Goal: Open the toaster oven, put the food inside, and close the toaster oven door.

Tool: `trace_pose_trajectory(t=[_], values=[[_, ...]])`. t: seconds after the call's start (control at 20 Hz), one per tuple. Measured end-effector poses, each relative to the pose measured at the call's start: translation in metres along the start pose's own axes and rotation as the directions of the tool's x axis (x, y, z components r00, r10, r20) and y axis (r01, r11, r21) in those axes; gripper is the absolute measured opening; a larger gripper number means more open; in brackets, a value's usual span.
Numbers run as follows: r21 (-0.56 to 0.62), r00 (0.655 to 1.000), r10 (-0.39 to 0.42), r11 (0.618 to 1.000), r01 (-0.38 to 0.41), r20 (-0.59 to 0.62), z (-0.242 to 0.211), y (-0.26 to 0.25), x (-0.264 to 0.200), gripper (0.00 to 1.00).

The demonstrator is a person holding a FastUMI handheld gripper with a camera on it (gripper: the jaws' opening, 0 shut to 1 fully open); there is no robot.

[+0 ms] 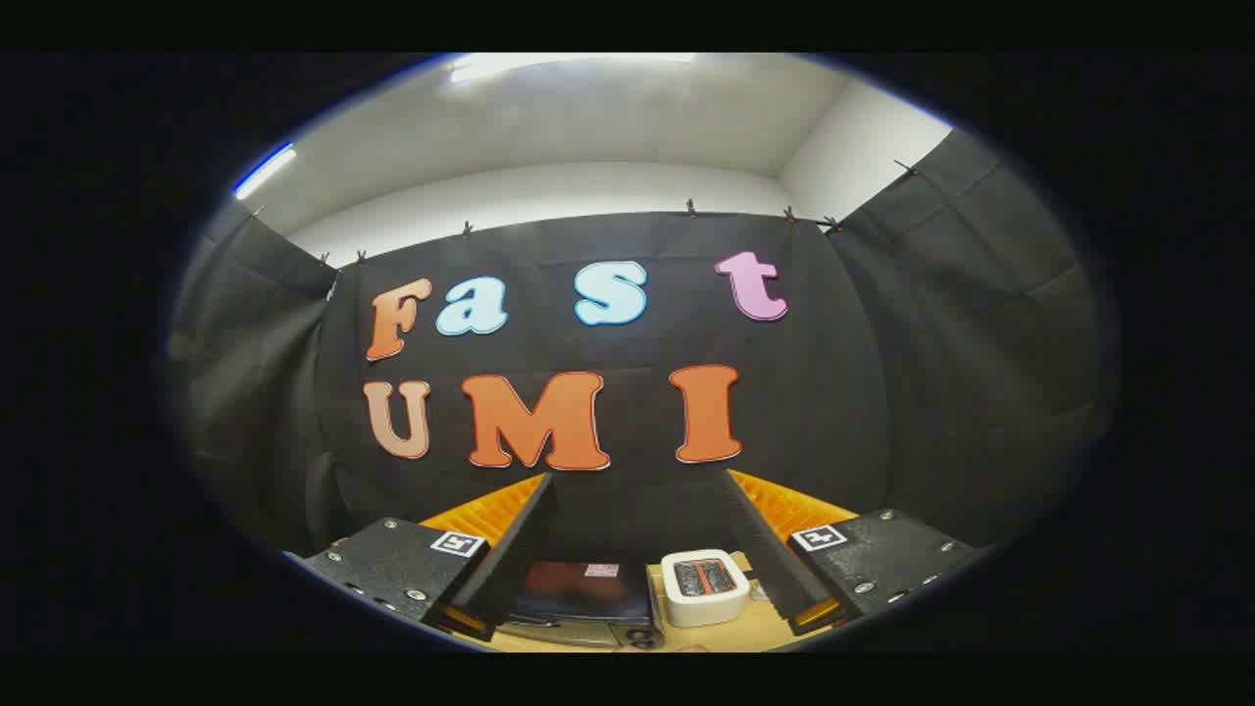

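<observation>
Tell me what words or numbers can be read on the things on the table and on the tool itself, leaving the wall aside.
No text here can be read.
Pale sticker on top of the toaster oven: too small and blurred to read.
Square markers on the gripper, whose fingers stand open: black-and-white patterns, not words.
White toaster beside the oven: no writing visible.

- Toaster oven (580,598) — black body, dark top with a reddish sheen and a small pale sticker, lower centre of the frame.
- Toaster (704,586) — white shell, 2 dark slots glowing orange-red, lower centre-right.
- Table (726,632) — light wood tone.
- Gripper (642,549) — fingers spread apart, each mount carrying 1 black-and-white square marker.
</observation>
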State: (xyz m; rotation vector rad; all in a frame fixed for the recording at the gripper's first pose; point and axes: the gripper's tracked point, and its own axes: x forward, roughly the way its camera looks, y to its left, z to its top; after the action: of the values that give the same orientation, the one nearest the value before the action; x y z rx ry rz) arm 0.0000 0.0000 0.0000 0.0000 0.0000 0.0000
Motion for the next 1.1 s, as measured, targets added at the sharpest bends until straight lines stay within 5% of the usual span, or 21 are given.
trace_pose_trajectory(t=[0.8,1.1], values=[[-0.037,1.0,-0.017,0.999,0.016,-0.02,0.015,-0.007,-0.004,0.97],[-0.036,0.994,0.03,0.999,-0.034,-0.106,-0.018,0.016,0.001,0.98]])
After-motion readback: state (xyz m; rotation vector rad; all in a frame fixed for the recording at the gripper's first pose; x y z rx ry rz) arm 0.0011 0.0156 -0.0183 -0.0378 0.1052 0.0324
